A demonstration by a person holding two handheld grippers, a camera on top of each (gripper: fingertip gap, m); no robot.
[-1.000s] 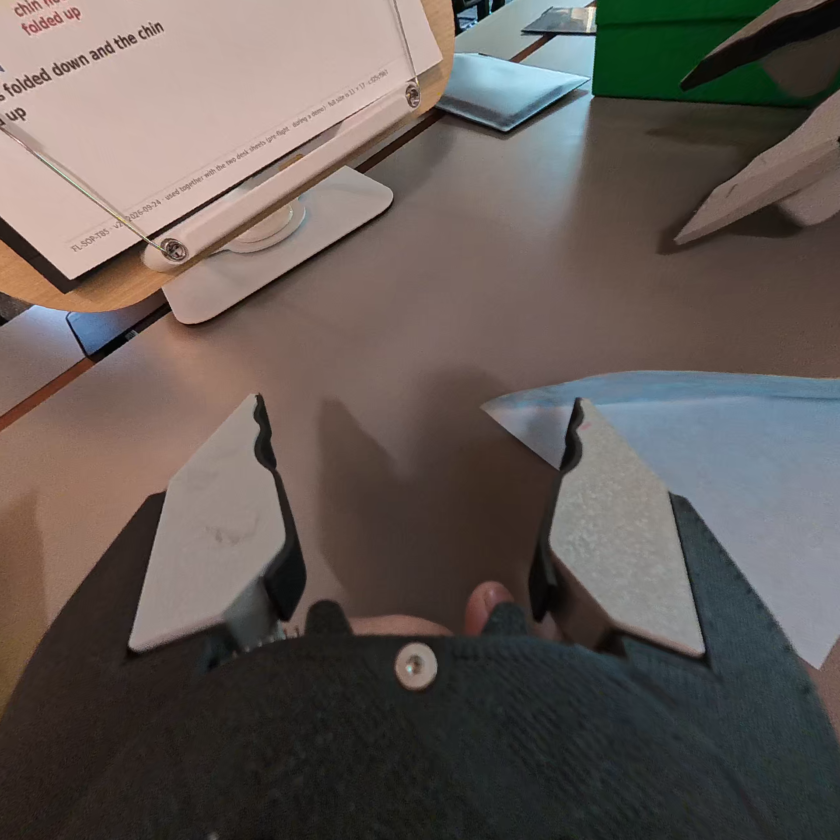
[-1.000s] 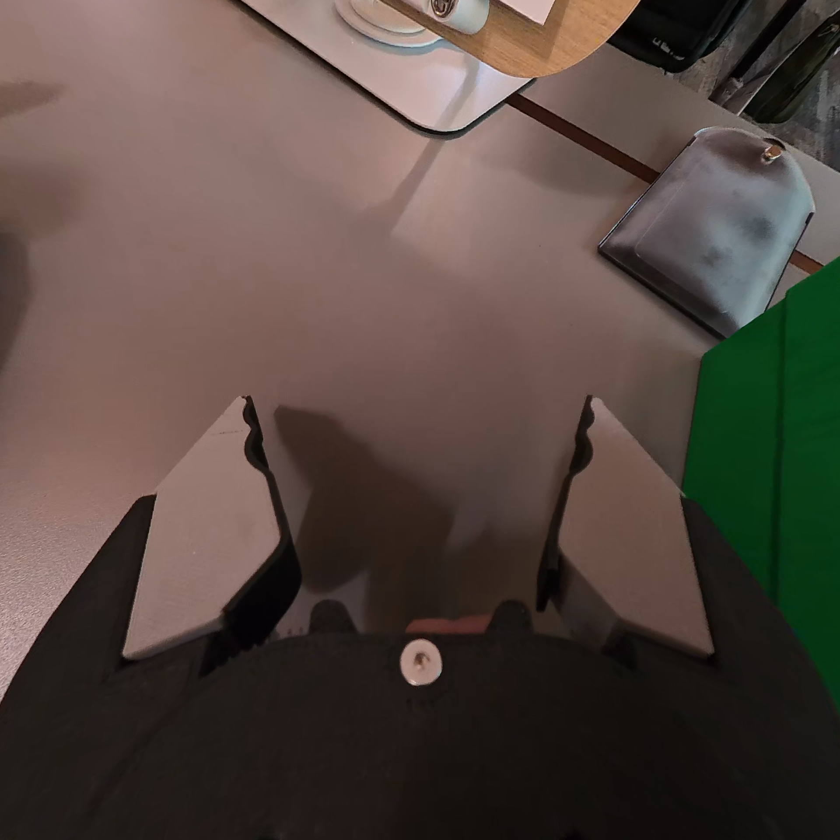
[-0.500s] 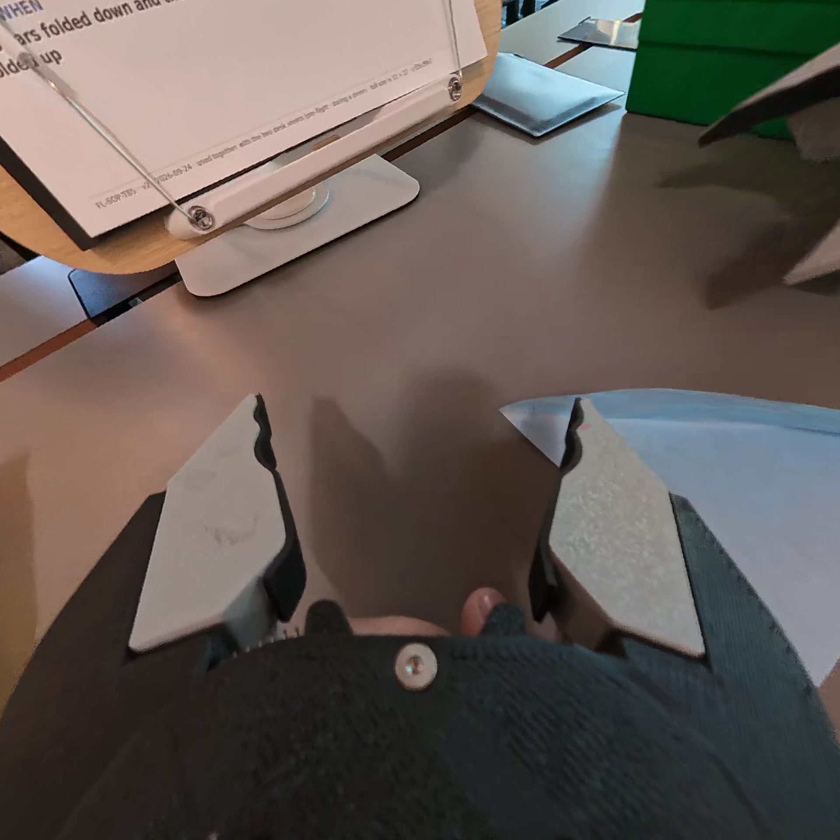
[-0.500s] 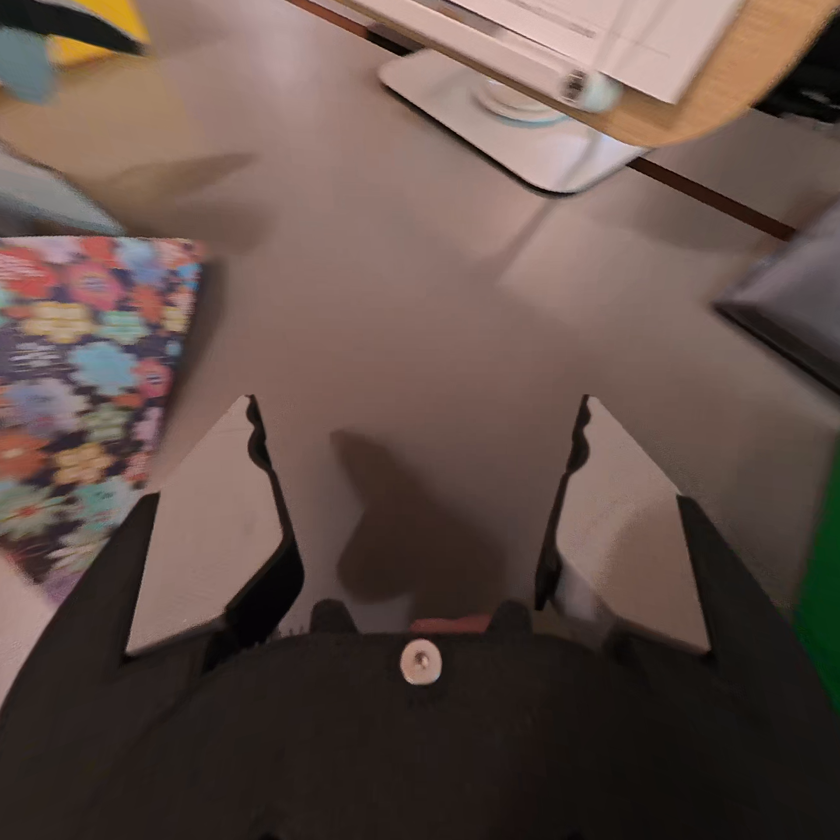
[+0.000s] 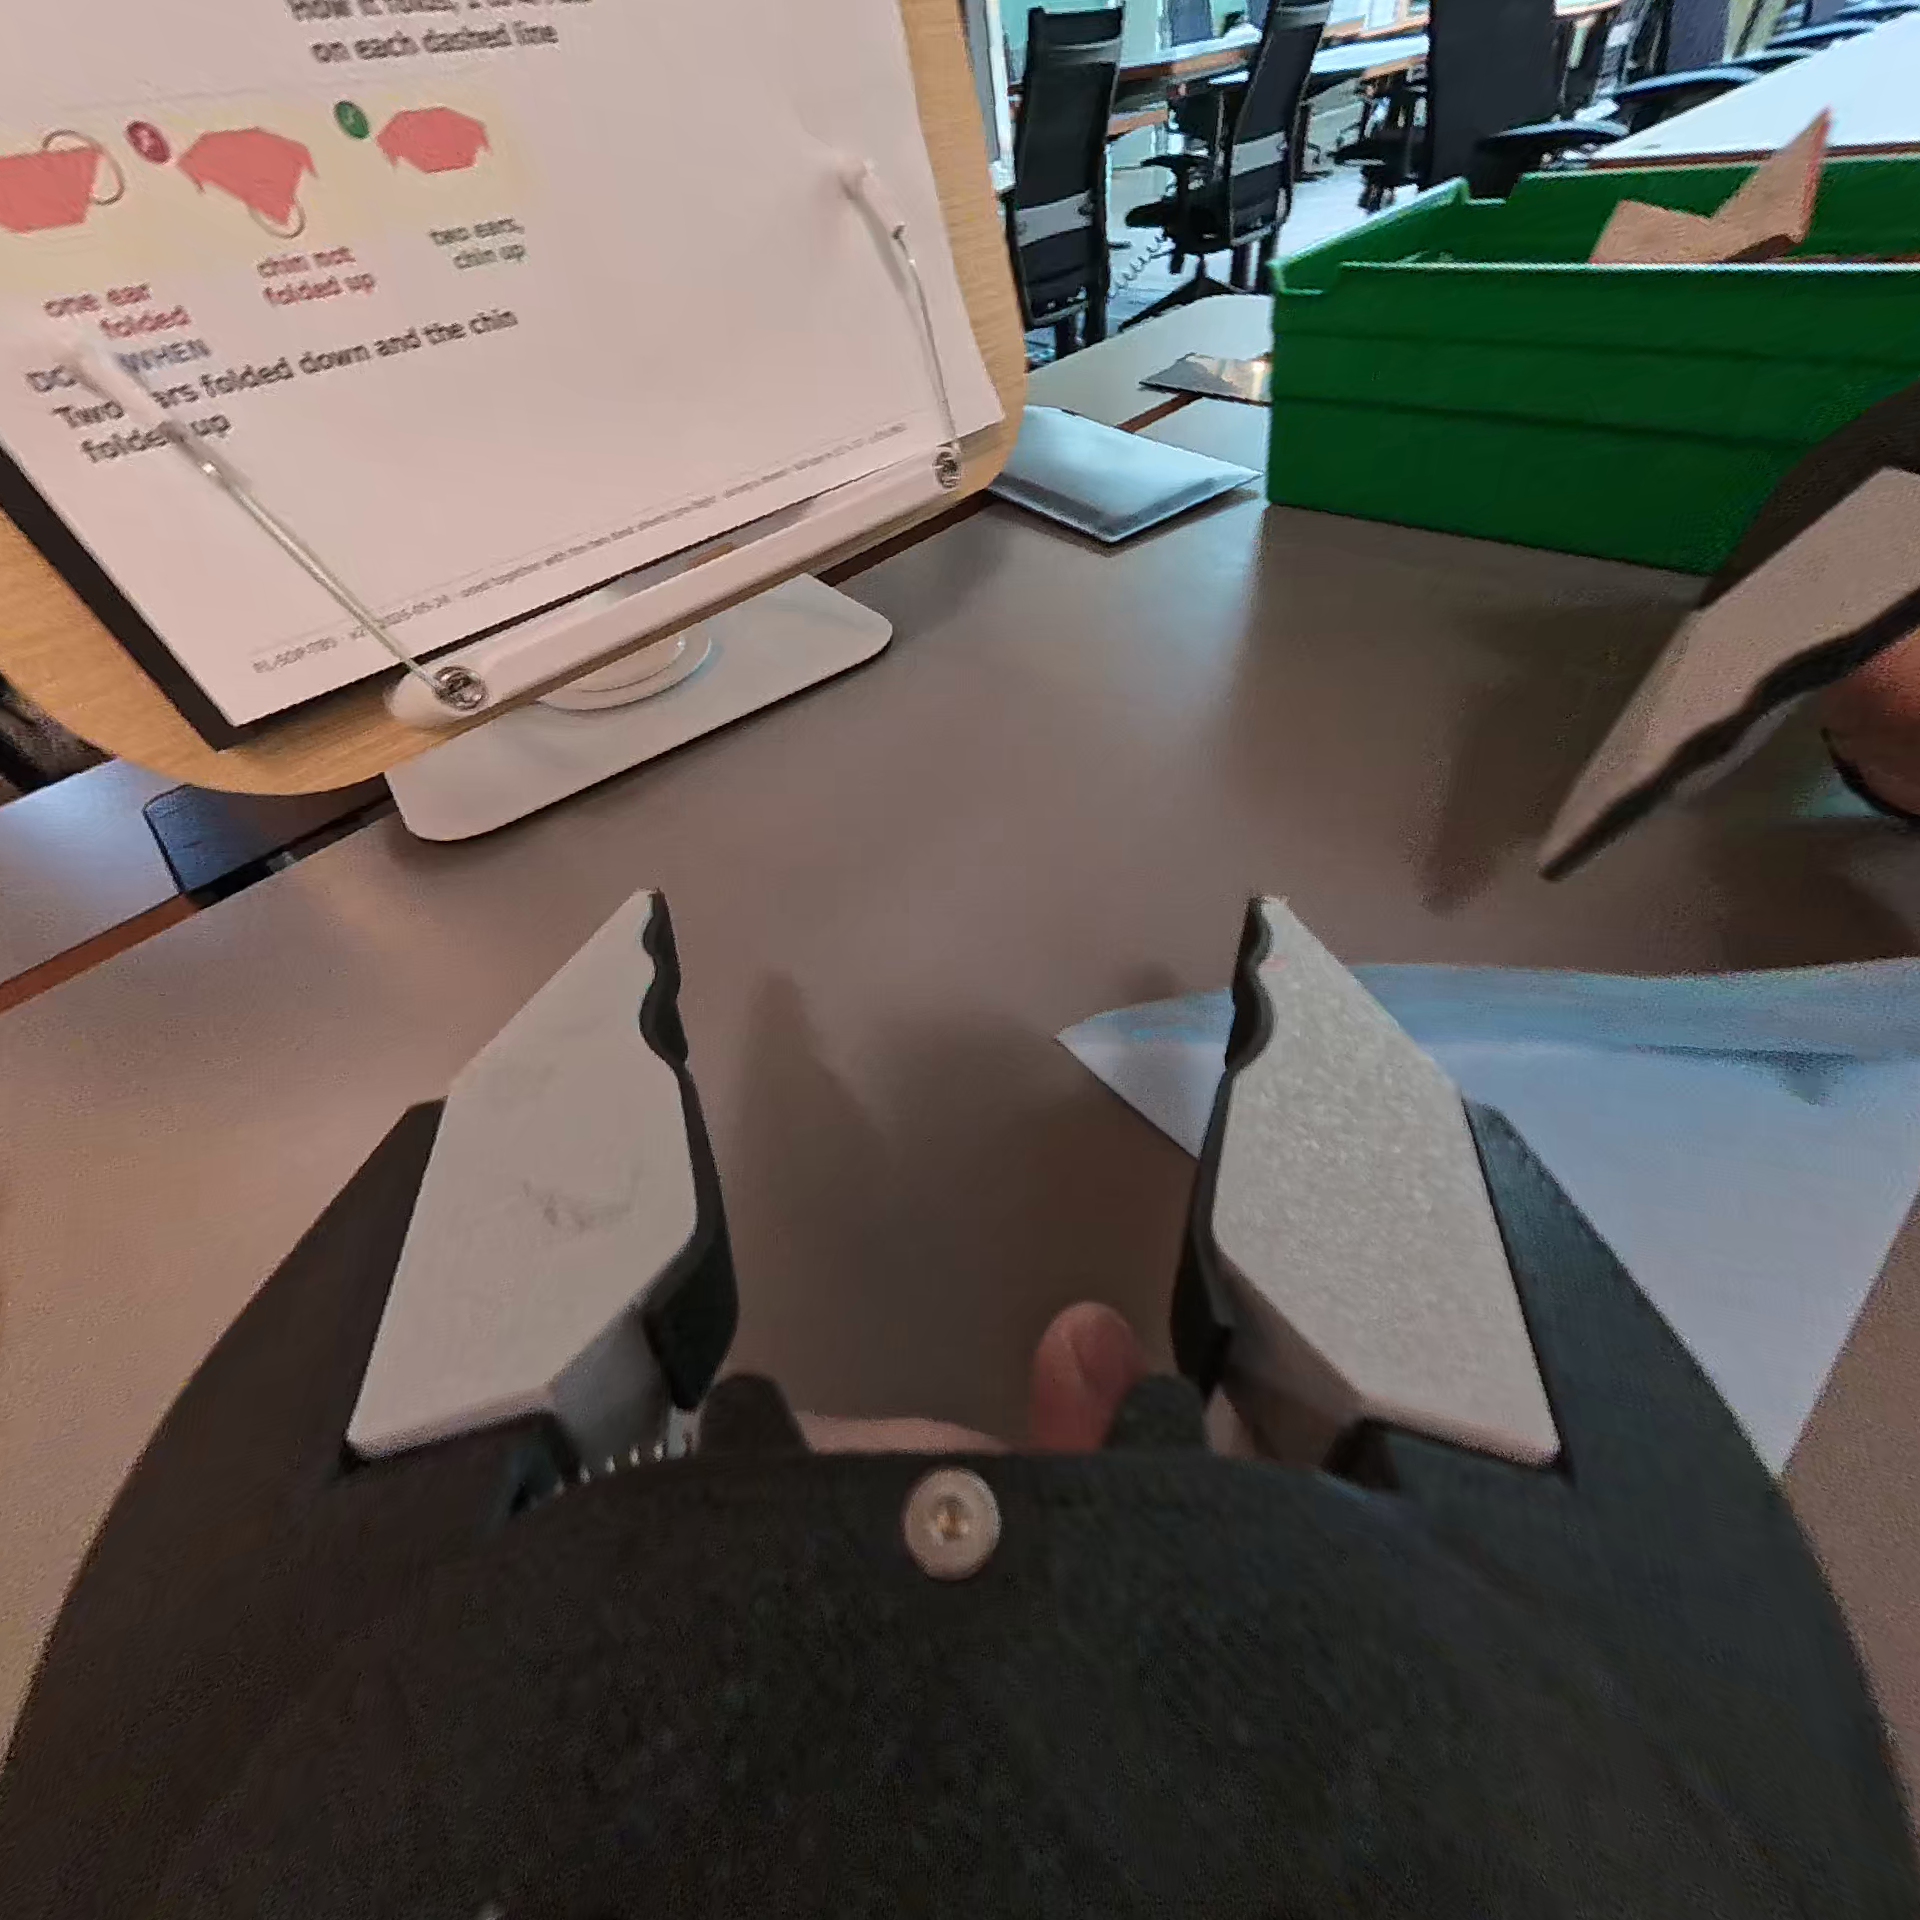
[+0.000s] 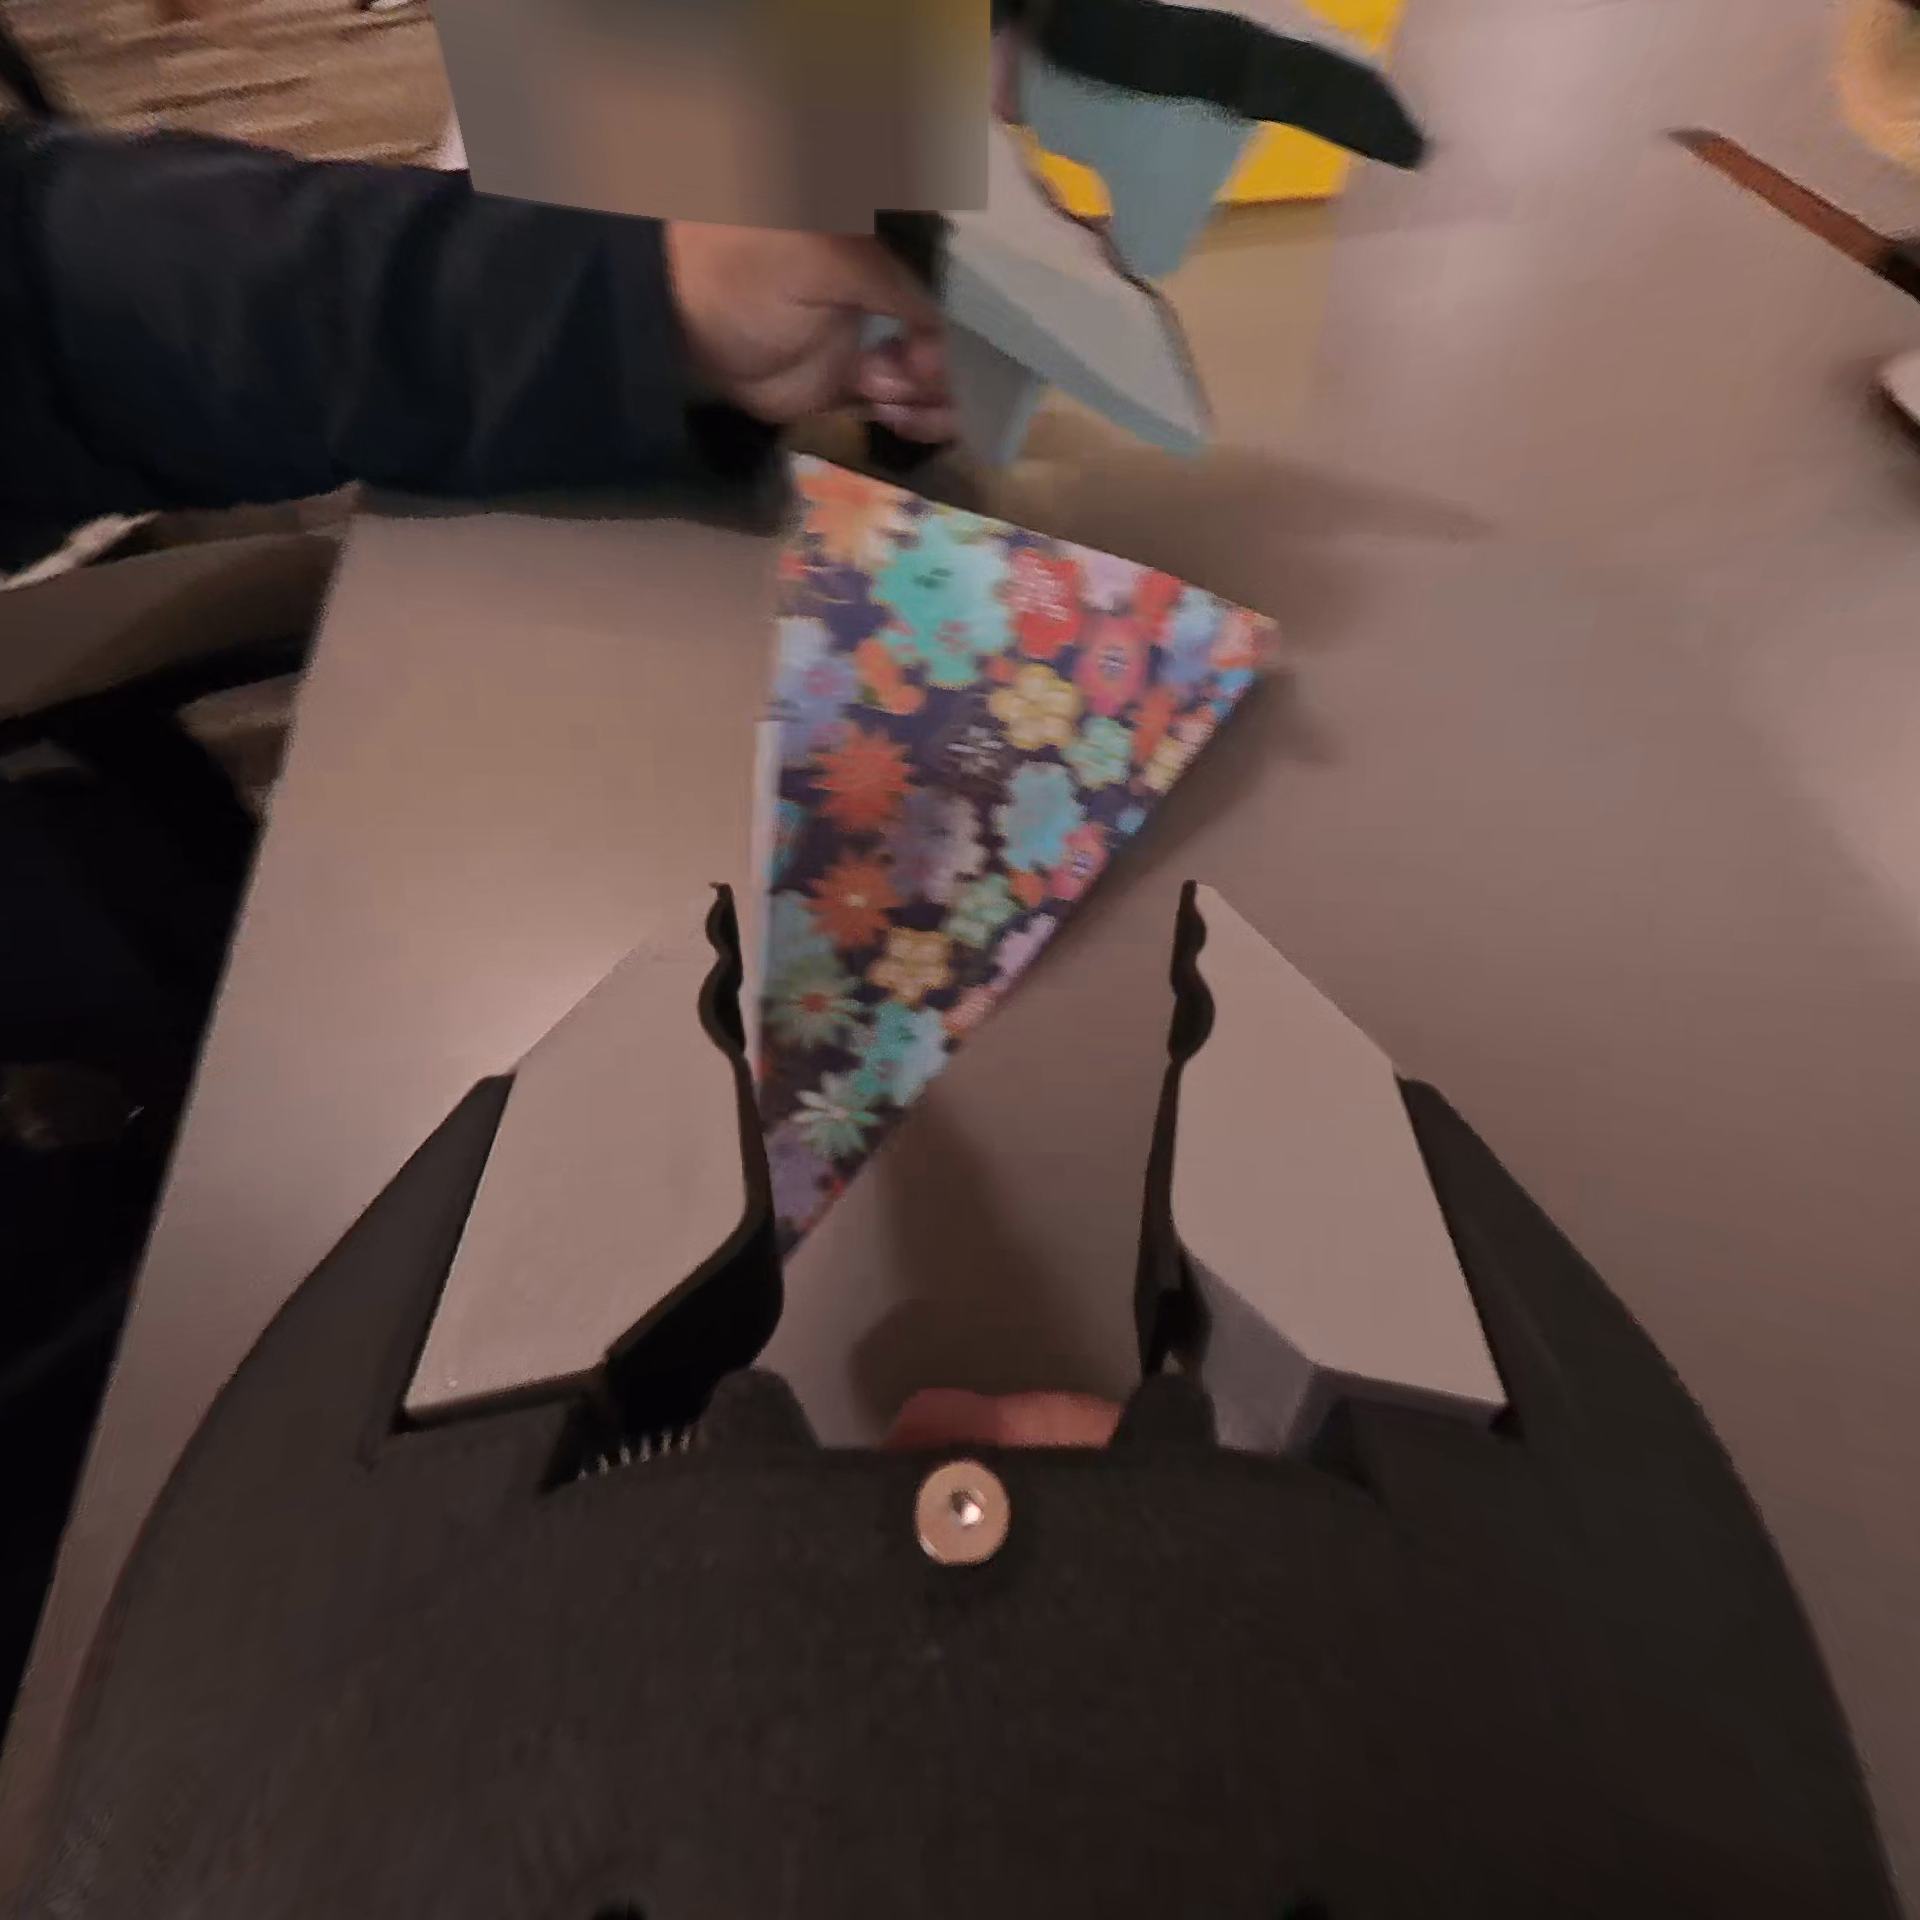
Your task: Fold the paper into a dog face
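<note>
The paper (image 6: 956, 779) lies flat on the grey table as a folded triangle, flower-patterned side up. In the left wrist view it shows as a pale blue-white sheet (image 5: 1558, 1101) at the right. My right gripper (image 6: 954, 914) is open and empty, and the triangle's near corner lies between its fingers, close to the left one. My left gripper (image 5: 956, 935) is open and empty, with its right finger over the paper's left corner. It also shows in the right wrist view (image 6: 1091, 312), held by a hand (image 6: 800, 322) beyond the paper's far edge. The right gripper's fingers (image 5: 1714, 675) show at the right of the left wrist view.
A wooden document stand with an instruction sheet (image 5: 520, 312) stands at the back left on a white base (image 5: 665, 717). Stacked green crates (image 5: 1558, 353) and a grey pouch (image 5: 1122, 483) sit at the back right. A yellow object (image 6: 1288, 177) lies beyond the left gripper. The table edge (image 6: 301, 727) runs at the left.
My right gripper has swung left, from facing the stand and green crate to pointing at the patterned paper. My left gripper has tilted up, showing more of the stand. Both stay open.
</note>
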